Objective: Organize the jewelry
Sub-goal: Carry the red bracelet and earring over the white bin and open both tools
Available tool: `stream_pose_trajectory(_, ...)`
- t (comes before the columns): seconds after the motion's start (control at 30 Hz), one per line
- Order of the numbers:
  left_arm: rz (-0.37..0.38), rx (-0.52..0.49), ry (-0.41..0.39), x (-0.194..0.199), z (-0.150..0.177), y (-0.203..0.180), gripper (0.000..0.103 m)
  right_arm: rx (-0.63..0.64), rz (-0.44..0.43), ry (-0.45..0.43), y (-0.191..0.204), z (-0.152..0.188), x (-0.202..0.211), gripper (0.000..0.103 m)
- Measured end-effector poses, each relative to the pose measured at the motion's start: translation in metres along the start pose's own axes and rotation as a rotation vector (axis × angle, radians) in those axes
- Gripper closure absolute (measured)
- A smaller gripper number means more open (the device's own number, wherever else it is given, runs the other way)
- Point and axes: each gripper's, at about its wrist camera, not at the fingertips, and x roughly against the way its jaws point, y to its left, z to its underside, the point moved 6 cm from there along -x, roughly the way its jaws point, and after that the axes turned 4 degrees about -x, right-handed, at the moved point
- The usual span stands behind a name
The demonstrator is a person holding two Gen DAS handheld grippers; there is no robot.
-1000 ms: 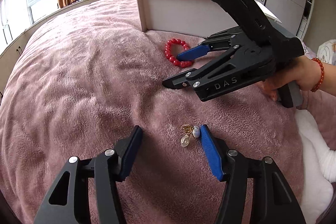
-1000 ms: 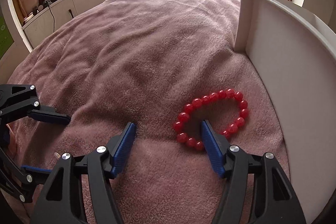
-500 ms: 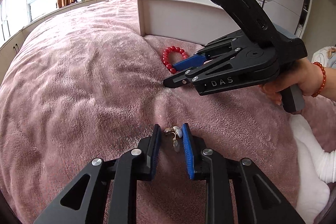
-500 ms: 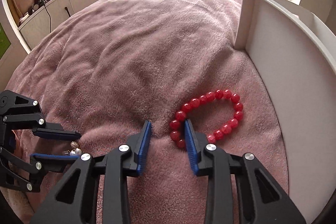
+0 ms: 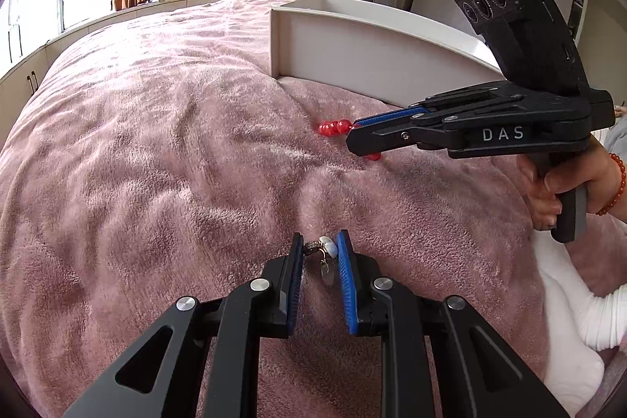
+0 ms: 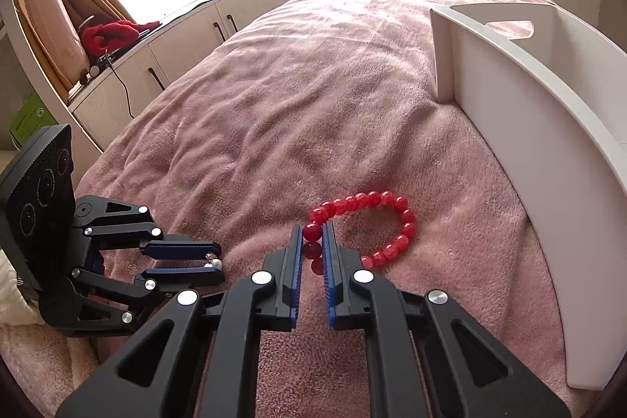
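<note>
A gold earring with a pearl (image 5: 327, 246) sits between the blue pads of my left gripper (image 5: 320, 235), just above the pink blanket; the jaws are closing and the pads press on it. My right gripper (image 6: 312, 227) is shut on a few beads of the red bead bracelet (image 6: 392, 218), whose loop trails to the right onto the blanket. In the left wrist view the right gripper (image 5: 351, 135) reaches in from the right, with red beads (image 5: 333, 127) at its tip. The right wrist view shows the left gripper (image 6: 219, 260) at the lower left with the earring (image 6: 213, 262).
A white open box (image 6: 509, 128) (image 5: 352, 49) stands on the pink blanket (image 5: 176, 163) just beyond the bracelet. A person's hand (image 5: 548, 190) with a red bead wristband holds the right gripper. White cloth (image 5: 568, 320) lies at the right; cupboards (image 6: 188, 38) run under the windows.
Both grippers went from wide open to closed: the left on the earring, the right on the bracelet's near beads. The right gripper has since risen, pulling the bracelet's near end up.
</note>
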Motion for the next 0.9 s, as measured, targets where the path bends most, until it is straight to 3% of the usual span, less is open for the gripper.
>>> stream_pose_trajectory(0.17,-0.022,0.027,-0.043,0.011,-0.007,0.009,0.081,-0.152,-0.169,-0.067,0.006,-0.014,0.027,0.093)
stream_pose_trajectory(0.33,-0.065,0.058,-0.083,0.027,-0.013,0.019,0.081,-0.224,-0.265,-0.133,0.01,-0.026,0.059,0.093)
stream_pose_trajectory(0.57,-0.163,0.092,-0.141,0.062,-0.032,0.021,0.081,-0.185,-0.265,-0.2,0.028,-0.041,0.092,0.093)
stream_pose_trajectory(0.73,-0.242,0.138,-0.13,0.082,-0.04,0.012,0.081,-0.13,-0.229,-0.221,0.038,-0.043,0.119,0.093)
stream_pose_trajectory(0.9,-0.281,0.127,-0.148,0.101,-0.059,-0.014,0.081,-0.04,-0.165,-0.297,0.044,-0.045,0.161,0.093)
